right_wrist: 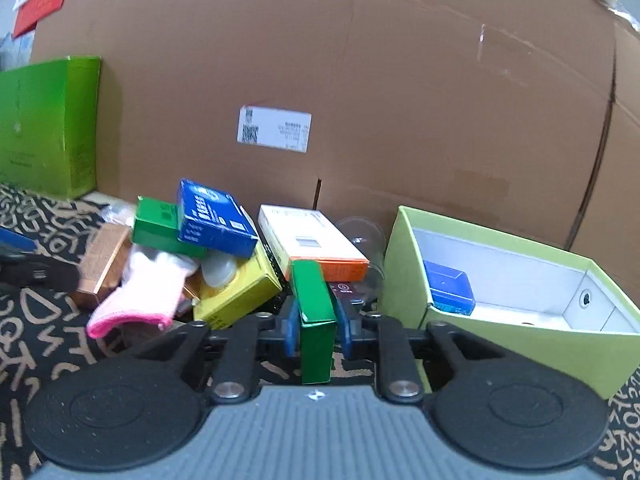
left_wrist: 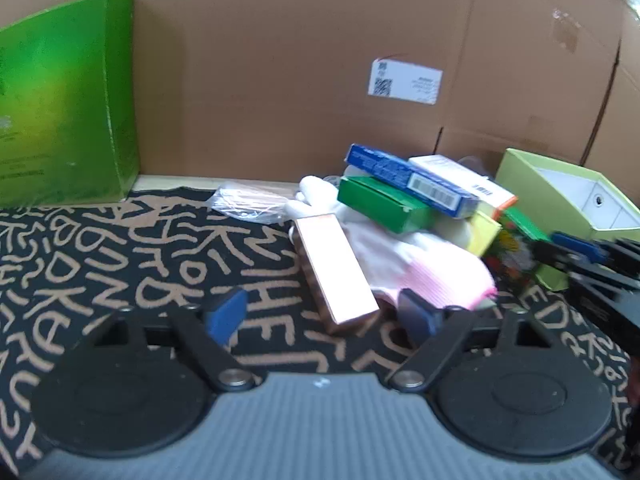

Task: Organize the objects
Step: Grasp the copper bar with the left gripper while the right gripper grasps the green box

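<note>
Cardboard wall (right_wrist: 400, 100) behind, black mat (left_wrist: 120, 272) with tan lettering underneath.

Right gripper (right_wrist: 316, 326): jaws closed on a small green box (right_wrist: 316, 320), held upright, pads pressing both its long sides. It sits just left of the tray (right_wrist: 404, 264), the pale green open box, which I use as landmark. Inside the tray: one blue box (right_wrist: 448, 286) against its left wall.

Left gripper (left_wrist: 324, 316): jaws apart, nothing clamped. Near end of the copper box (left_wrist: 334, 272) lies between the pads; no contact visible. That box is well left of the tray, at the near-left edge of the pile.

Pile, left of the tray: blue carton (right_wrist: 214, 220) on top of a green carton (right_wrist: 156, 228), white-orange carton (right_wrist: 308, 240) nearest the tray, yellow box (right_wrist: 236, 292) under them, pink-cuffed glove (right_wrist: 140, 296) draped at the near-left. Clear plastic bag (left_wrist: 248, 204) farther left, big green box (left_wrist: 68, 100) far left against the wall.

Risks:
- Green box is gripped low, most of it above the pads; a fast swing toward the tray could let it pivot or slip.
- Tray's left wall is right next to it; clipping it would shove the tray.
- Left jaws closing on the copper box's end only: long lever, may droop or drag the glove touching it.
- Pile is loosely stacked; a bump topples the blue carton.

Count: grippers 2, trays 1, small boxes or cartons visible 7 (one in the tray, one held), gloves 1, bags 1, big green boxes 1.
</note>
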